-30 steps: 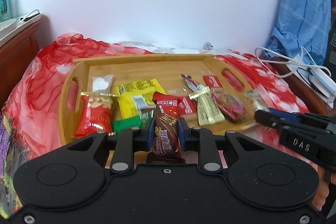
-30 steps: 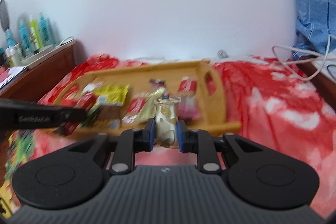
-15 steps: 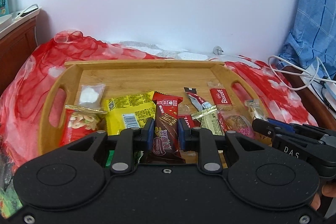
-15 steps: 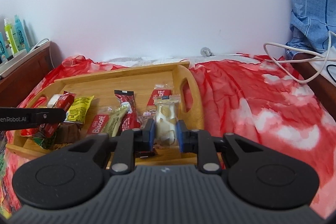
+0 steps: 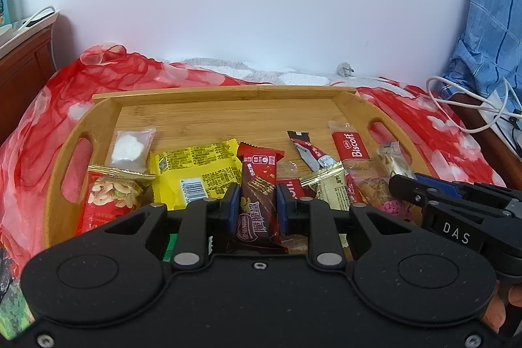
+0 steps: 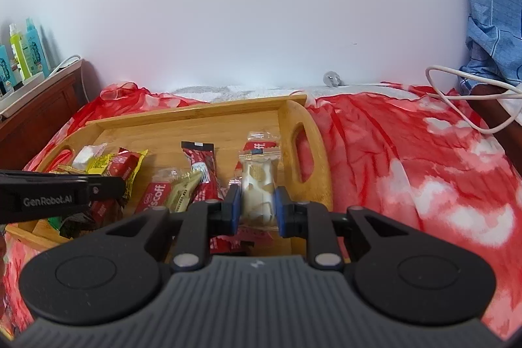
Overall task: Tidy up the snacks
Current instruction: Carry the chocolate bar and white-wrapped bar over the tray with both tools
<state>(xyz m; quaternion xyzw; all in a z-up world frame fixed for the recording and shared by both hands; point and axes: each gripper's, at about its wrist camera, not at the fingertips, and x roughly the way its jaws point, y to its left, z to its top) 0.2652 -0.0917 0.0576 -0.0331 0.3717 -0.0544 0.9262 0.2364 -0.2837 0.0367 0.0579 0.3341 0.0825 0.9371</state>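
Note:
A wooden tray [image 5: 228, 93] [image 6: 195, 111] with cut-out handles lies on the red patterned bedspread and holds several snacks. My left gripper [image 5: 256, 204] is shut on a dark red chocolate wafer bar [image 5: 259, 185], held over the tray's near edge. My right gripper [image 6: 257, 206] is shut on a clear packet with a white and tan candy [image 6: 257, 181], held above the tray's right end beside the handle. In the tray lie a yellow packet [image 5: 195, 172], a red nut bag [image 5: 111, 194], a small clear bag of white candy [image 5: 132, 145] and a Biscoff biscuit [image 5: 350, 145].
A wooden nightstand with bottles [image 6: 19, 54] stands at the left. White cables [image 5: 469, 106] and a blue checked cloth [image 5: 496, 22] lie at the right. The white wall is behind the bed. Open bedspread [image 6: 424, 152] stretches right of the tray.
Both grippers have come forward and slightly down over the tray, each still holding its snack; the tray looks larger and nearer now.

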